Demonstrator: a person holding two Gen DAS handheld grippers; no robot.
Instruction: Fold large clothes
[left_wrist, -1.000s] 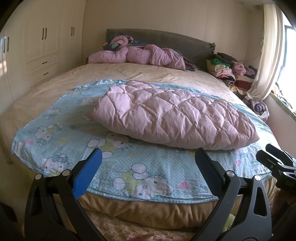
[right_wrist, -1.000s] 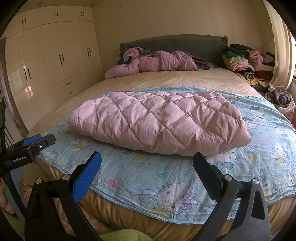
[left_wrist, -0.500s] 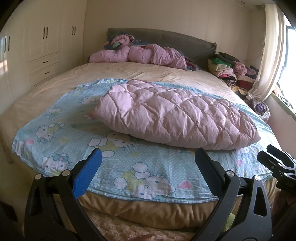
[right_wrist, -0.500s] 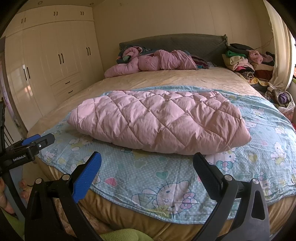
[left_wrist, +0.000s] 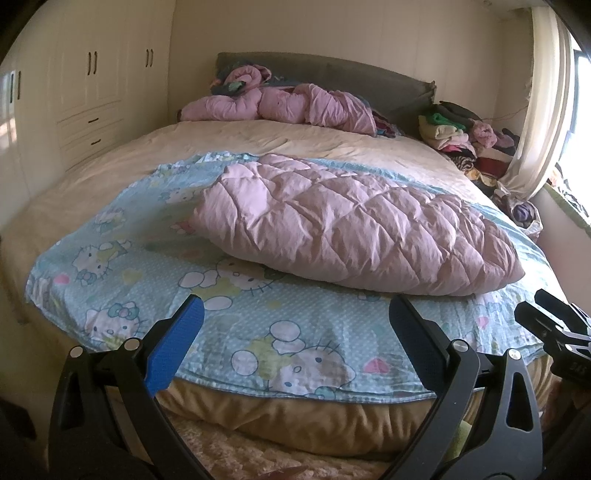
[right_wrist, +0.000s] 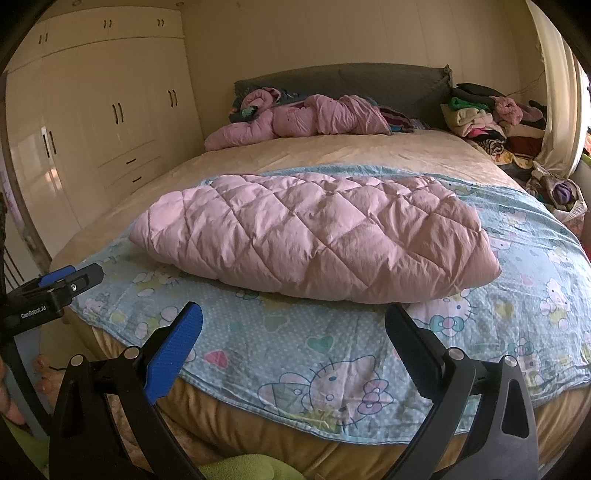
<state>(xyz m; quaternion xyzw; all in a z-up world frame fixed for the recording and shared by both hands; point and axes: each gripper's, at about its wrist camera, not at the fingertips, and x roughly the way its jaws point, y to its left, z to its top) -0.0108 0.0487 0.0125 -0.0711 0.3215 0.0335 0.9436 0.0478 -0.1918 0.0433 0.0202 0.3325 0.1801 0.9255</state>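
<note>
A pink quilted down garment (left_wrist: 351, 225) lies folded into a puffy bundle on a light blue cartoon-cat sheet (left_wrist: 155, 280) spread over the bed; it also shows in the right wrist view (right_wrist: 317, 236) on the same sheet (right_wrist: 295, 347). My left gripper (left_wrist: 295, 314) is open and empty, held off the bed's near edge. My right gripper (right_wrist: 293, 319) is open and empty, also short of the near edge. The right gripper's tips show at the right edge of the left wrist view (left_wrist: 554, 321); the left gripper shows at the left of the right wrist view (right_wrist: 55, 291).
A second pink padded garment (left_wrist: 280, 105) lies crumpled by the grey headboard (right_wrist: 369, 81). A pile of folded clothes (left_wrist: 469, 136) stands right of the bed beside a curtain (left_wrist: 543, 103). Cream wardrobes (right_wrist: 92, 122) line the left wall.
Both cameras have shifted slightly, so the bed and pink bundle sit a little lower and nearer in view. Both grippers stay open and empty.
</note>
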